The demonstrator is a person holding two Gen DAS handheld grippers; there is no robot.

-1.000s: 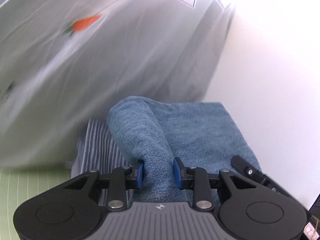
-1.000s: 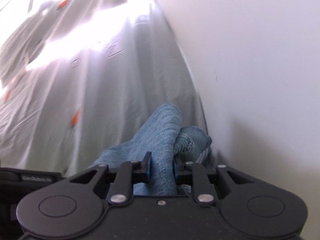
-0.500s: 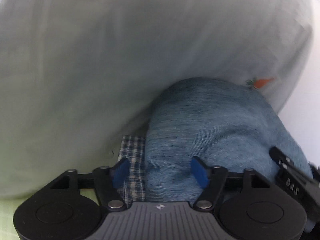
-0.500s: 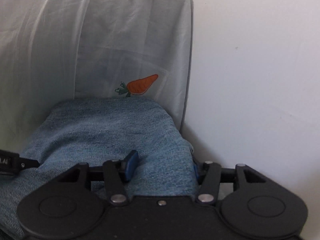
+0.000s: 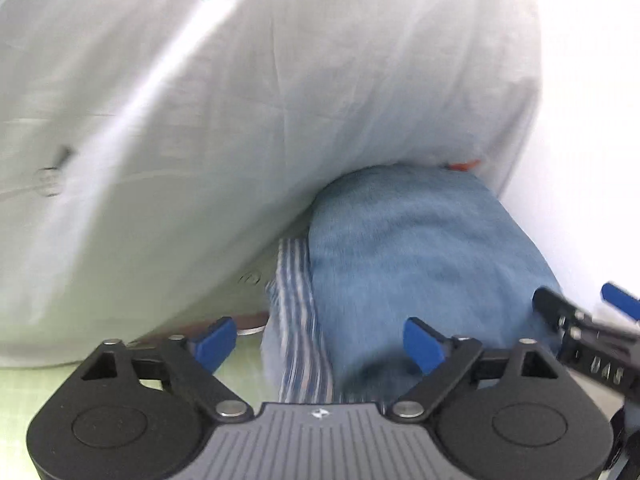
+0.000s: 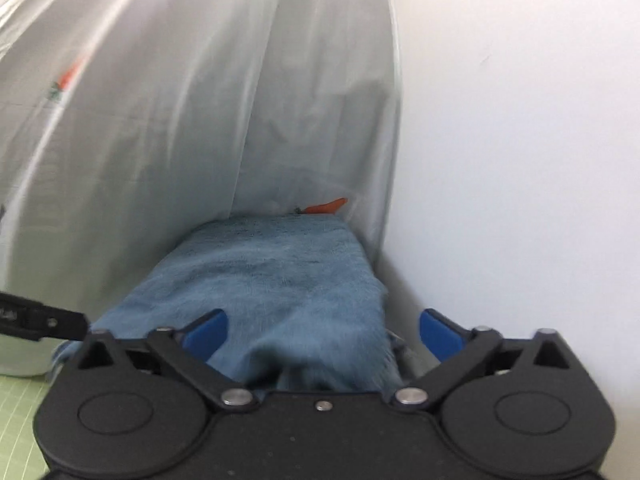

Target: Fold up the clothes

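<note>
Between both grippers' wide, empty fingers (image 5: pixel 424 346) lie folded jeans (image 5: pixel 420 264). Placing looks done. Next, back both away without snagging.

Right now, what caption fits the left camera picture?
Open left claw over folded blue denim beside a striped cloth, white sheet behind.

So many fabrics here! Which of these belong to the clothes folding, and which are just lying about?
Part of the job:
- folded blue denim garment
- blue striped garment under it
- left gripper, open
- right gripper, open

Just lying about:
- white carrot-print sheet behind
- white wall
- green gridded mat
</note>
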